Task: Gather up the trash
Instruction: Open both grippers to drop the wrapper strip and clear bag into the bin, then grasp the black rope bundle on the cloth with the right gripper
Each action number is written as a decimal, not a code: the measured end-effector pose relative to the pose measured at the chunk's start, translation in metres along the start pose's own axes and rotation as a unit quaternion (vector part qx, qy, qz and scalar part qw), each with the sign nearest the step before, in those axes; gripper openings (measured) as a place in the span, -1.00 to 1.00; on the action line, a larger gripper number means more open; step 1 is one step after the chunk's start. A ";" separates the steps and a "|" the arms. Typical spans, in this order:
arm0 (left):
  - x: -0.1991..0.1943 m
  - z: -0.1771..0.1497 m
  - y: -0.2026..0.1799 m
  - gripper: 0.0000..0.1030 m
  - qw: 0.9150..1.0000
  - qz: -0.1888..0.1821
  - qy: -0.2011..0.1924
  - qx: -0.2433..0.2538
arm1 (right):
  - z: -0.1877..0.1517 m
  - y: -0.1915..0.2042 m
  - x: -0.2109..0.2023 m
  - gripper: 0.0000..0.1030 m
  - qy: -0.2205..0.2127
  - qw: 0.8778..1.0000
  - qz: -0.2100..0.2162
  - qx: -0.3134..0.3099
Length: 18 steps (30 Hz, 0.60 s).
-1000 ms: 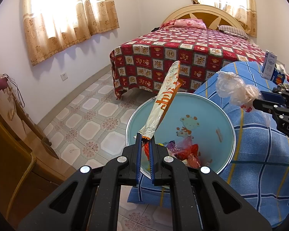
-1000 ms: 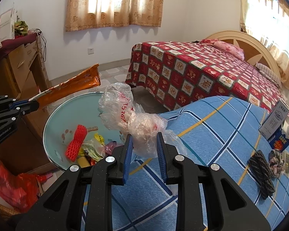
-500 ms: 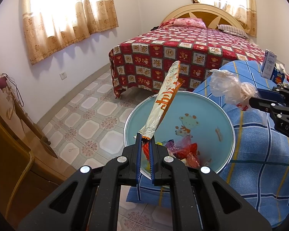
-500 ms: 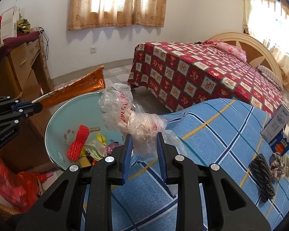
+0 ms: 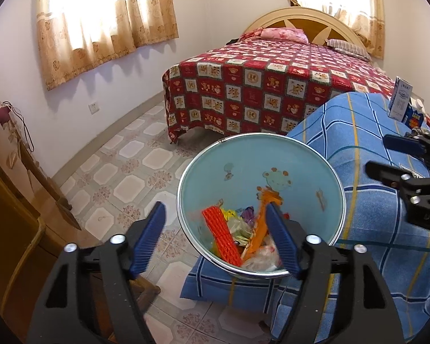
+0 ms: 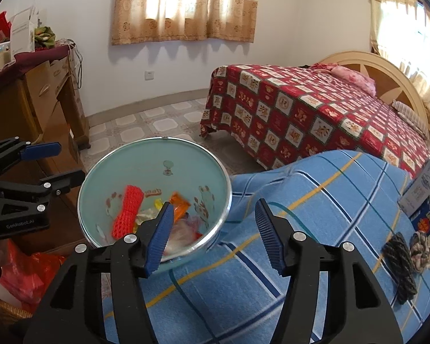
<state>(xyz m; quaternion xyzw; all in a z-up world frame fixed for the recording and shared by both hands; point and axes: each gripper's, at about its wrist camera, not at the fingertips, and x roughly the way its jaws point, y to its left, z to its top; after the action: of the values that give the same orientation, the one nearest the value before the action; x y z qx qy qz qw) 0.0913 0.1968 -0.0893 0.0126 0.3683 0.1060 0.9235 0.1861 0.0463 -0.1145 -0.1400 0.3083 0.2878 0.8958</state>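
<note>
1. My left gripper (image 5: 215, 236) hangs over the round pale-blue metal bin (image 5: 334, 172), jaws just sprung apart, nothing between them.
2. Inside the bin, the long orange snack wrapper (image 5: 262, 223) leans among a red foam net (image 5: 222, 236) and clear plastic.
3. My right gripper (image 6: 213, 230), beside the bin over the blue plaid bedspread (image 6: 315, 200), has also just opened and is empty.
4. I judge both drops clean; best lift straight up, clear of the rim.
</note>
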 end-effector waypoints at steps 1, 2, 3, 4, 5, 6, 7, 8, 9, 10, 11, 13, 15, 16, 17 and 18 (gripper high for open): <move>0.002 -0.001 -0.003 0.47 1.000 -0.001 0.003 0.000 | -0.002 -0.003 -0.002 0.19 -0.001 1.000 -0.002 0.003; 0.004 -0.003 -0.005 0.48 1.000 -0.003 0.008 0.003 | -0.005 -0.007 -0.005 0.20 -0.002 1.000 -0.004 0.007; 0.006 -0.005 -0.009 0.49 1.000 -0.004 0.014 0.007 | -0.011 -0.014 -0.011 0.21 -0.003 1.000 -0.012 0.013; 0.008 -0.005 -0.010 0.51 1.000 -0.005 0.017 0.009 | -0.016 -0.023 -0.016 0.21 -0.003 1.000 -0.020 0.019; 0.010 -0.007 -0.013 0.55 1.000 -0.004 0.021 0.011 | -0.021 -0.030 -0.019 0.22 -0.003 0.999 -0.026 0.024; 0.011 -0.008 -0.017 0.57 1.000 -0.005 0.024 0.013 | -0.028 -0.042 -0.025 0.22 -0.003 0.999 -0.035 0.035; 0.013 -0.009 -0.020 0.57 1.000 -0.005 0.026 0.015 | -0.034 -0.055 -0.031 0.22 -0.003 0.998 -0.046 0.045; 0.013 -0.009 -0.023 0.58 0.999 -0.004 0.028 0.018 | -0.039 -0.064 -0.035 0.22 -0.002 0.997 -0.056 0.053; 0.014 -0.010 -0.025 0.60 0.999 -0.003 0.029 0.020 | -0.048 -0.085 -0.044 0.22 -0.001 0.994 -0.078 0.072; 0.015 -0.010 -0.031 0.61 0.999 -0.002 0.029 0.023 | -0.054 -0.098 -0.049 0.22 0.000 0.992 -0.091 0.083; 0.016 -0.010 -0.033 0.66 0.999 -0.001 0.029 0.024 | -0.059 -0.110 -0.053 0.22 0.002 0.990 -0.106 0.094; 0.018 -0.007 -0.042 0.74 0.999 0.002 0.026 0.026 | -0.070 -0.136 -0.061 0.22 0.008 0.984 -0.135 0.120; 0.021 -0.003 -0.050 0.74 0.999 -0.002 0.027 0.029 | -0.078 -0.155 -0.067 0.22 0.009 0.979 -0.152 0.139; 0.022 0.000 -0.052 0.75 0.999 -0.003 0.026 0.030 | -0.082 -0.167 -0.070 0.22 0.012 0.975 -0.165 0.150; 0.024 0.003 -0.056 0.76 0.999 -0.003 0.023 0.030 | -0.085 -0.175 -0.071 0.22 0.014 0.973 -0.172 0.156; 0.025 0.006 -0.060 0.77 0.999 -0.002 0.021 0.030 | -0.090 -0.186 -0.072 0.22 0.019 0.969 -0.185 0.165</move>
<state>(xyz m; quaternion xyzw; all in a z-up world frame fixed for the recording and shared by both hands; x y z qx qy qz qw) 0.1237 0.1436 -0.1079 0.0369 0.3908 0.0932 0.9150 0.2093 -0.1713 -0.1242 -0.0504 0.3376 0.0597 0.9381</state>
